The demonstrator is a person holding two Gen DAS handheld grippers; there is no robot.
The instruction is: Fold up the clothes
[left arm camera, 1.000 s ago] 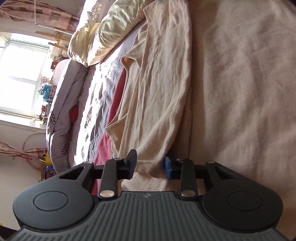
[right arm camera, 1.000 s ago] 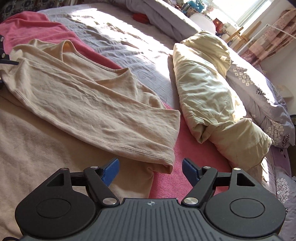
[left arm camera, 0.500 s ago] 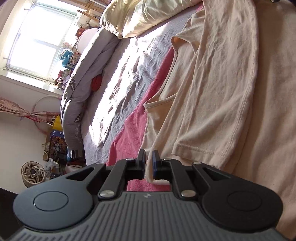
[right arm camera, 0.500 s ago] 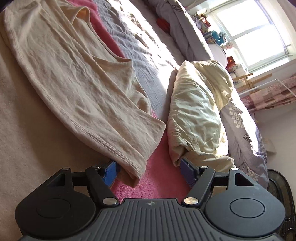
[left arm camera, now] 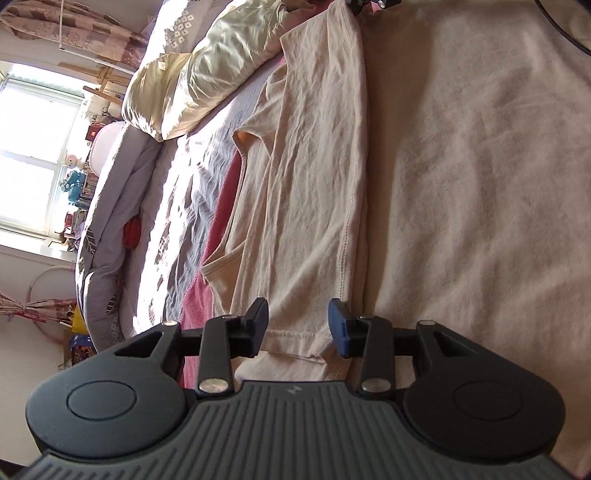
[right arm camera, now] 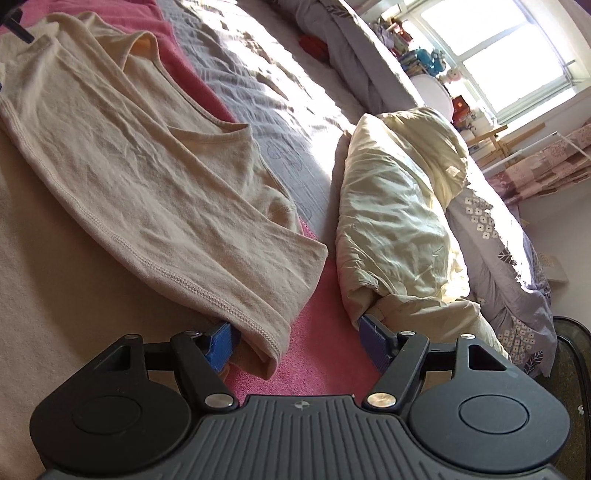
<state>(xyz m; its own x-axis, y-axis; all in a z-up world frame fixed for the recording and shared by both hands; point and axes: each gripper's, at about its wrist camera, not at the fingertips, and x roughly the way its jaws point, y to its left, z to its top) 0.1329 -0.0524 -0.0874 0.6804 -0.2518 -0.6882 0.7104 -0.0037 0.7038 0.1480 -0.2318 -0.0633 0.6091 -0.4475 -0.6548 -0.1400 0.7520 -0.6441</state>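
Note:
A beige T-shirt [left arm camera: 314, 177] lies folded lengthwise on a beige blanket [left arm camera: 480, 184] on the bed. My left gripper [left arm camera: 298, 325] is open, with the shirt's sleeve end between its fingers. In the right wrist view the same shirt [right arm camera: 155, 177] stretches away to the upper left. My right gripper [right arm camera: 301, 347] is open at the shirt's hem corner, which lies by the left blue pad [right arm camera: 219, 345]. The right gripper's tip shows at the far end in the left wrist view [left arm camera: 369, 5].
A pink towel [right arm camera: 317, 332] lies under the shirt's far edge. A pale yellow bundled duvet [right arm camera: 402, 221] sits to the right, with a grey quilt [right arm camera: 288, 85] and a flowered pillow [right arm camera: 495, 229] beyond. A window [right arm camera: 491, 48] is at the back.
My left gripper was shut on the sleeve edge half a second ago; now it has opened and the sleeve lies flat. My right gripper stayed open at the hem corner.

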